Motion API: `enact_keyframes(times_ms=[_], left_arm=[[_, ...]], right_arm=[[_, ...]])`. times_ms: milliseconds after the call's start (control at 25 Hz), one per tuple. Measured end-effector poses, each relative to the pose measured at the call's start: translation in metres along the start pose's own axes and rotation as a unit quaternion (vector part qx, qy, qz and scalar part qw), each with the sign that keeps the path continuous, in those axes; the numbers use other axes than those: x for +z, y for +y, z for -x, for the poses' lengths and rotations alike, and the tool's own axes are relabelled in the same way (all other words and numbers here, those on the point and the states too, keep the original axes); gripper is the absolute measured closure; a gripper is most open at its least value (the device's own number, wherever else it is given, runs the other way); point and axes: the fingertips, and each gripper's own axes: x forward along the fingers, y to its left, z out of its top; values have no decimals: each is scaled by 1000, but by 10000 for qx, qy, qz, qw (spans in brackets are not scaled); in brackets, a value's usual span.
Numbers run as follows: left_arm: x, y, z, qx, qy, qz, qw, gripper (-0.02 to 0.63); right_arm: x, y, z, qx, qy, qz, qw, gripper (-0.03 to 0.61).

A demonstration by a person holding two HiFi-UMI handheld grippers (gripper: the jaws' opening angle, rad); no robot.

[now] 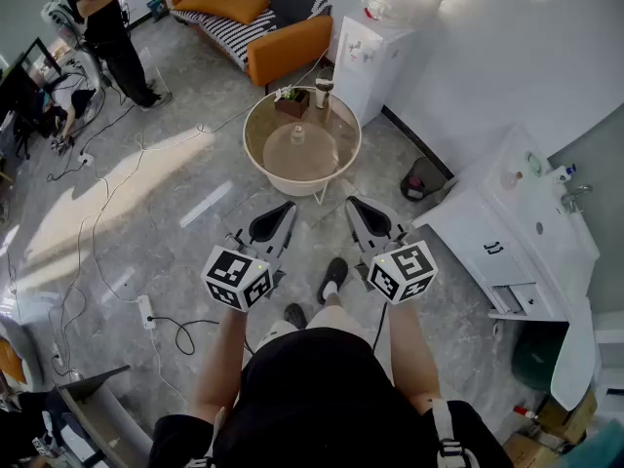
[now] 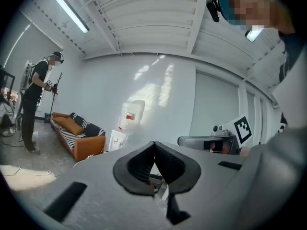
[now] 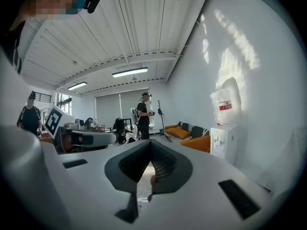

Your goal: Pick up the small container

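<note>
A round glass-topped table (image 1: pixel 255 154) stands ahead of me on the floor. On it are a clear domed lid with a knob (image 1: pixel 298 147), a small brown box with a plant (image 1: pixel 292 101) and a small dark cup-like container (image 1: pixel 324 93) at the far rim. My left gripper (image 1: pixel 286 209) and right gripper (image 1: pixel 353 206) are held side by side in the air, short of the table and pointing at it. Both are shut with nothing between the jaws. The left gripper view (image 2: pixel 154 145) and the right gripper view (image 3: pixel 150 143) show the pads meeting at the tips.
Beyond the table are an orange sofa (image 1: pixel 283 42) and a white water dispenser (image 1: pixel 370 57). A white sink cabinet (image 1: pixel 507 232) runs along the right. Cables and a power strip (image 1: pixel 146 310) lie on the floor at left. A person (image 1: pixel 107 27) stands at the far left.
</note>
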Motion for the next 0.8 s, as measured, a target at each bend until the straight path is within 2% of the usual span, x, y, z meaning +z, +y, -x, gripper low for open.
enact_keyframes(times_ms=[480,800], left_arm=[[1,15,-25,-48,61,-27,10000,597],[-8,41,-59,120,165,111,9997,597]], right_arm=[[3,-19,-22,41,-26,-115,9999,578],[-2,-39,-52,444,23,16,9990,577]])
